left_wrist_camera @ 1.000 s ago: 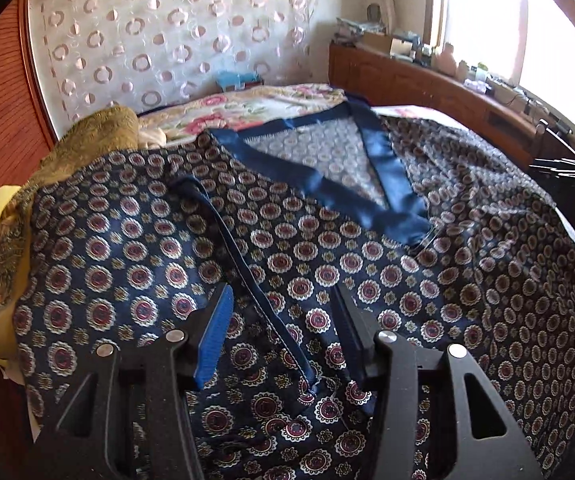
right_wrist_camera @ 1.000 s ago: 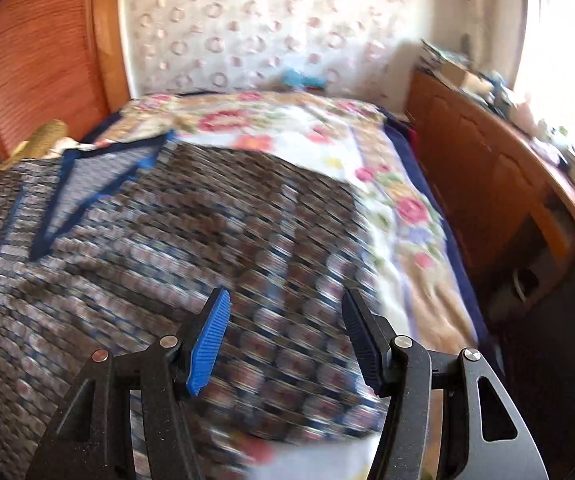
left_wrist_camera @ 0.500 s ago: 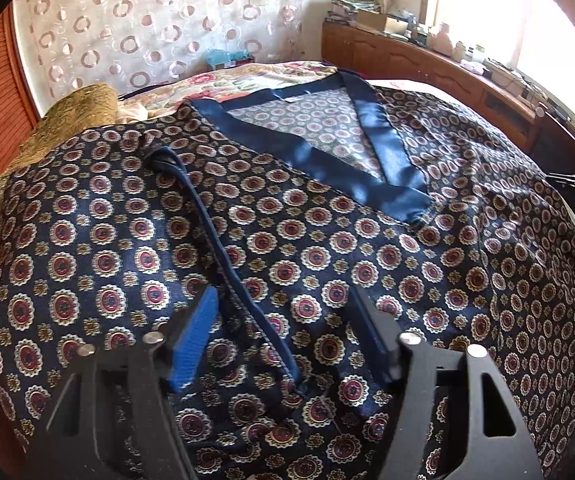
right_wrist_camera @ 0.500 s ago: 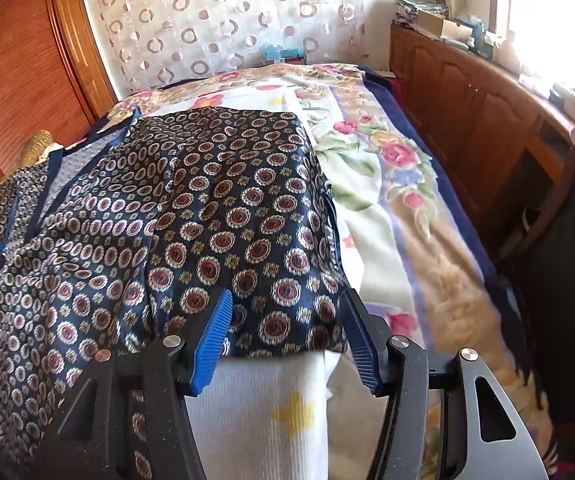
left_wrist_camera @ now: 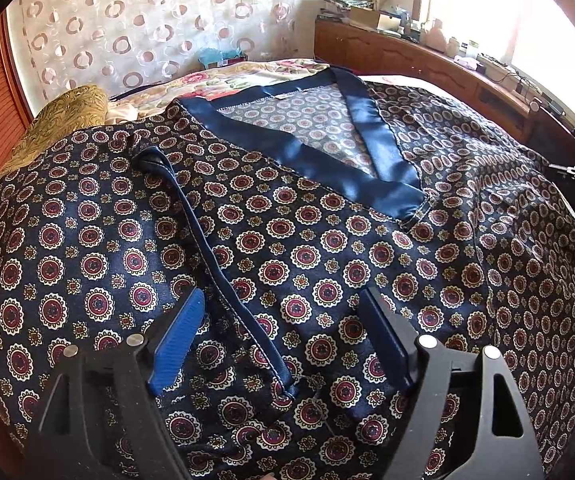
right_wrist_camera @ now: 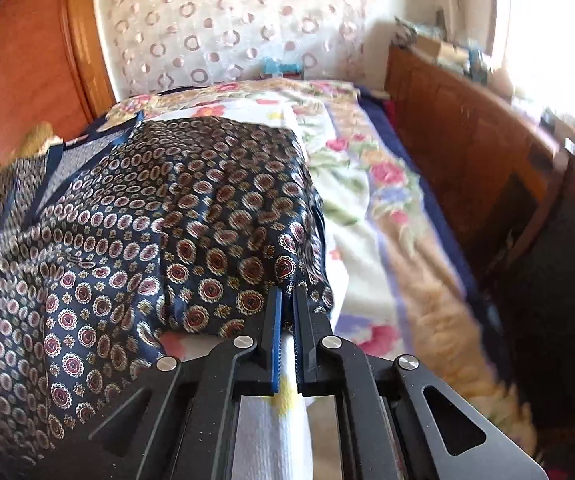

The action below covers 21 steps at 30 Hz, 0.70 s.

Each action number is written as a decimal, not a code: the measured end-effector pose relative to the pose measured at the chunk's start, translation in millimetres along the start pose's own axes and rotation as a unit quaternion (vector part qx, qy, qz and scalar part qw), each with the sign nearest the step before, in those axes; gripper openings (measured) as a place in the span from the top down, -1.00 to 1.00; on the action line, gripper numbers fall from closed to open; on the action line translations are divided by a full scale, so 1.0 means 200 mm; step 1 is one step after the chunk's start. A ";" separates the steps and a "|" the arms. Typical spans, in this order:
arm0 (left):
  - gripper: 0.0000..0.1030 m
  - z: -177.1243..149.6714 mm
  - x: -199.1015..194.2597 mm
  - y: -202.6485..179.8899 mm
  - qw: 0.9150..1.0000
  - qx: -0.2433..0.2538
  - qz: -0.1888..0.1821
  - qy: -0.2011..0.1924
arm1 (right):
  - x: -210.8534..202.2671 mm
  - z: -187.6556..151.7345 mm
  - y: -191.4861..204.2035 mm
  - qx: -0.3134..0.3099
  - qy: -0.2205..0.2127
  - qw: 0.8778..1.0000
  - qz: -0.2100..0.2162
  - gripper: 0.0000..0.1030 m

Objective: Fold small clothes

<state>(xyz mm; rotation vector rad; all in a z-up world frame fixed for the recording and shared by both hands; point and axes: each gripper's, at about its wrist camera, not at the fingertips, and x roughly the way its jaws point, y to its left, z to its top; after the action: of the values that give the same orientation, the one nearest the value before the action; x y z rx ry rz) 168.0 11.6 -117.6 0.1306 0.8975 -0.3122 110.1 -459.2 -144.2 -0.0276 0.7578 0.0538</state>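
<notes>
At garment's near hem, right gripper clamped together on the cloth edge, blue pads nearly meeting. Left gripper over the front, jaws wide and opening, nothing pinched; navy strap lies between them. Garment, navy with medallion print and satin V-neck, spread flat on bed with floral blanket

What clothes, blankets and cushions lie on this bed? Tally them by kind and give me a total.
Navy patterned shirt: 1
Flowered blanket: 1
Gold cushion: 1
Total: 3
</notes>
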 end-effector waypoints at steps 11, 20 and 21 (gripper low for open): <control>-0.57 0.00 0.00 0.01 1.000 -0.002 0.003 0.000 | -0.17 0.13 0.41 -0.084 -0.065 0.993 0.046 0.92; -0.57 0.02 -0.22 -0.03 0.997 -0.028 0.021 -0.075 | 0.00 0.04 0.60 -0.114 -0.015 0.989 0.094 0.92; -0.57 0.03 -0.25 -0.04 0.996 -0.029 0.020 -0.084 | 0.02 0.05 0.60 -0.115 -0.011 0.989 0.097 0.92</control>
<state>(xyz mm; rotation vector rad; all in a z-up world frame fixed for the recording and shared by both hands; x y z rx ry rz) 140.6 12.7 -75.3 0.0681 0.7356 -0.2564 113.3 -339.4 -139.9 -0.1725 0.7268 0.3256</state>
